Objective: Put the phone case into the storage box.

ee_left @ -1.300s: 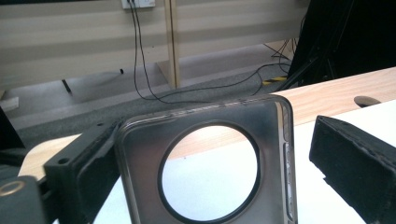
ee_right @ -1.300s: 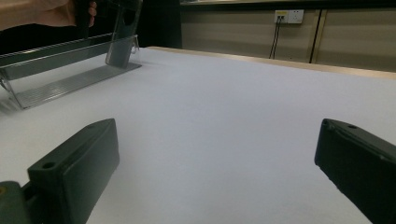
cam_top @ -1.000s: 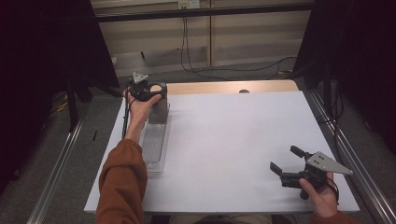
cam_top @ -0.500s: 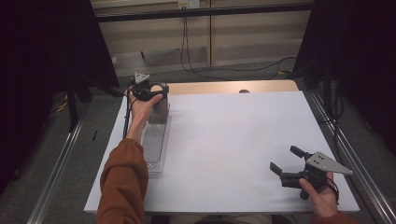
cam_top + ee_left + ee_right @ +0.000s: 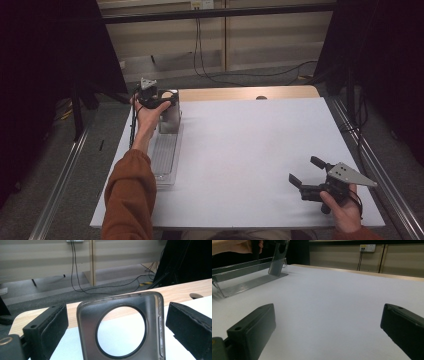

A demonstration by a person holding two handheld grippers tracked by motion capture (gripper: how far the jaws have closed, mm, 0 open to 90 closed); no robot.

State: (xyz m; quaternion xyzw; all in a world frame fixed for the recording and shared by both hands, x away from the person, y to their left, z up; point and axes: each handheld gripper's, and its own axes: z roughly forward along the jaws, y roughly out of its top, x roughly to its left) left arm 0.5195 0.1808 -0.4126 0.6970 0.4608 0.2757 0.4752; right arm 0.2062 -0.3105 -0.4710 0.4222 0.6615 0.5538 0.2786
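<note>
Your left gripper (image 5: 156,100) is out at the far left corner of the counter (image 5: 250,150), reached forward at the far end of the clear rack (image 5: 165,160). In the left gripper view, the case (image 5: 122,327) stands upright between its 2 jaws, a smoky clear phone case with 1 big round hole in it. There is a gap on each side between the case and the jaw pads, so your jaws are wide and not clamped on it. The white counter shows through the hole.

In the high view, the case (image 5: 170,112) stands at the rack's far end, leaning on the rack's back, with your left hand (image 5: 148,112) just beside it. The rack lies along the counter's left edge, running from near you toward the far side.

Your right gripper (image 5: 320,182) is low at the near right part of the counter, well apart from the case and rack. Its jaws are spread wide with nothing between them. In the right gripper view you see bare white counter between the 2 jaws, and the rack (image 5: 244,277) and case (image 5: 278,261) far off at the upper left, with your left hand (image 5: 235,246) above them.

A wooden strip (image 5: 245,93) runs along the counter's far edge, and cables (image 5: 210,60) trail on the floor beyond.
</note>
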